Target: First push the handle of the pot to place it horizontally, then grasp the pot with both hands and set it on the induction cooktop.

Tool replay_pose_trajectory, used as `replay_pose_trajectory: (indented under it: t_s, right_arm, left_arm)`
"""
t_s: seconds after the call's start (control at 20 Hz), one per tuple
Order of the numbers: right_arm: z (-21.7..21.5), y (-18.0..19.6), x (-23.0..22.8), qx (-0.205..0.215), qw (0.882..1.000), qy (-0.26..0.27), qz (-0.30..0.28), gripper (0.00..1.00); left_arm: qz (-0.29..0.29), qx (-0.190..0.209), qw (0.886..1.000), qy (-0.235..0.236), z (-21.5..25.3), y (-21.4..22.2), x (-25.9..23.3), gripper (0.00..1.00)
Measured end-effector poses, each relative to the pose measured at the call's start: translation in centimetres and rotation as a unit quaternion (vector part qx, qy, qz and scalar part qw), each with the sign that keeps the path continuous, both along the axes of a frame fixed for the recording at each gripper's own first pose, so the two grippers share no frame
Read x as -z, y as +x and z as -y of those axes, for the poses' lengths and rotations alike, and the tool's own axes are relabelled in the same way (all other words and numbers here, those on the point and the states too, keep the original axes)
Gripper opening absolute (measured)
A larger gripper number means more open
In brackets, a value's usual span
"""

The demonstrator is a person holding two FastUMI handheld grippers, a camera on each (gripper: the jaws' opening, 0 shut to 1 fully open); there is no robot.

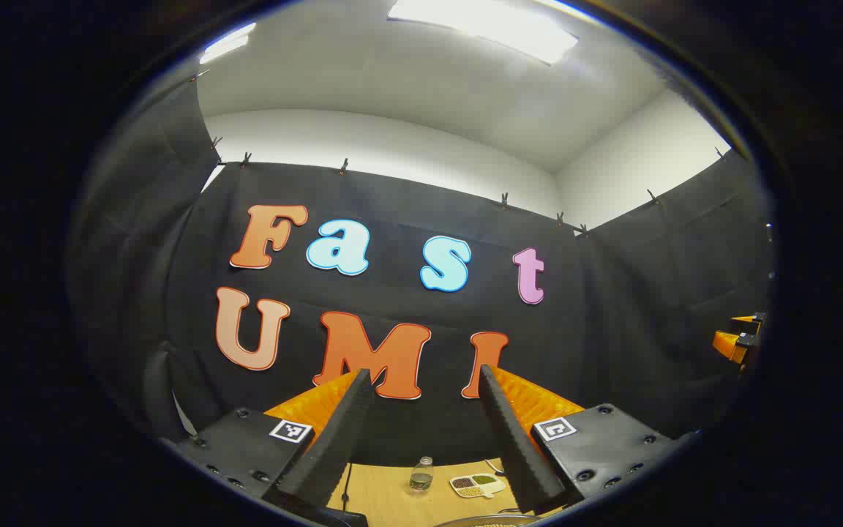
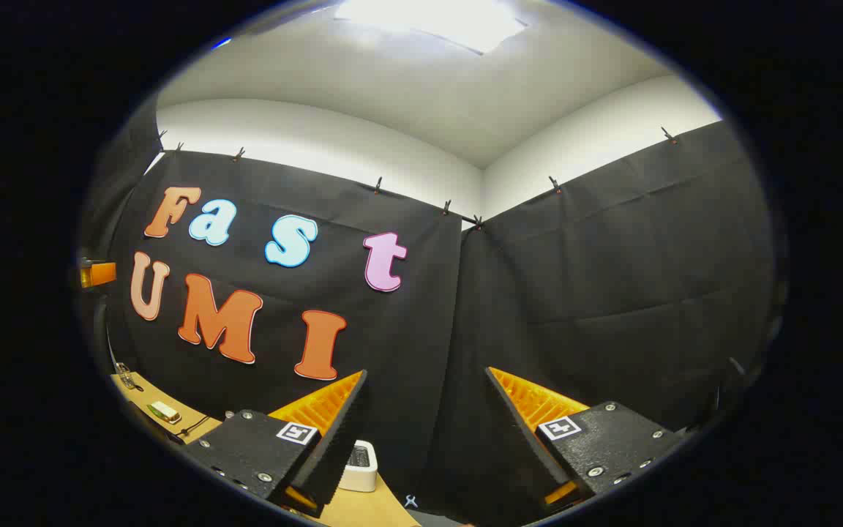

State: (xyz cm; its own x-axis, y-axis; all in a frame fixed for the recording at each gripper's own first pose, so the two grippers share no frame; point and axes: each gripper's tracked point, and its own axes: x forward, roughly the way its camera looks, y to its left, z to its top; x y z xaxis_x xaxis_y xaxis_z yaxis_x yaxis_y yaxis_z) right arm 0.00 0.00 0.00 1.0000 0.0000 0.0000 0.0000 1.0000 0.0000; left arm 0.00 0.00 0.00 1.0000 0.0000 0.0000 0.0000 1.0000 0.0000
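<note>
- Two black ribbed fingers of the left gripper [image 1: 425, 377] rise from the bottom of the left gripper view, spread apart with nothing between them; orange backing shows behind each finger, and each black mount carries a small square marker
- Between and below those fingers lies a strip of wooden table [image 1: 392, 494]; on it stands a small clear jar [image 1: 421, 474], and just beside it to the right lies a white divided dish [image 1: 477, 484] holding brown and green contents
- At the very bottom edge of the left gripper view, a thin grey curved rim [image 1: 487, 520] peeks in, possibly the pot, though too little shows to tell
- Far right in the left gripper view, an orange and black part of the right gripper [image 1: 737, 340] hangs at the edge, well apart from the left one
- Two fingers of the right gripper [image 2: 425, 375] also stand wide apart in the right gripper view, holding nothing; both point at the black cloth wall
- Below its left finger sits a white boxy device [image 2: 360, 465] on the wooden table; further left on the table lie a small white and green object [image 2: 163, 412] and a thin dark cable [image 2: 191, 426]
- At the left edge of the right gripper view, an orange piece of the left gripper shows, level with the wall
- Above the cloth in both views: white wall, white ceiling, a bright ceiling light [image 1: 484, 25]
</note>
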Motion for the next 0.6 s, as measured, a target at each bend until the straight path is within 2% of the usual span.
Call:
replay_pose_trajectory:
  t_s: [0.35, 0.6]
  right_arm:
    - [-0.7, 0.3, 0.5, -0.012, 1.000, 0.003, -0.001, 0.94]
    - [-0.5, 0.4, 1.4, -0.008, 1.000, 0.005, -0.007, 0.94]
  left_arm:
    - [-0.001, -0.023, 1.000, 0.012, -1.1, -0.4, 0.1, 0.94]
    - [-0.002, -0.016, 1.000, 0.015, -0.4, -0.2, 0.4, 0.95]
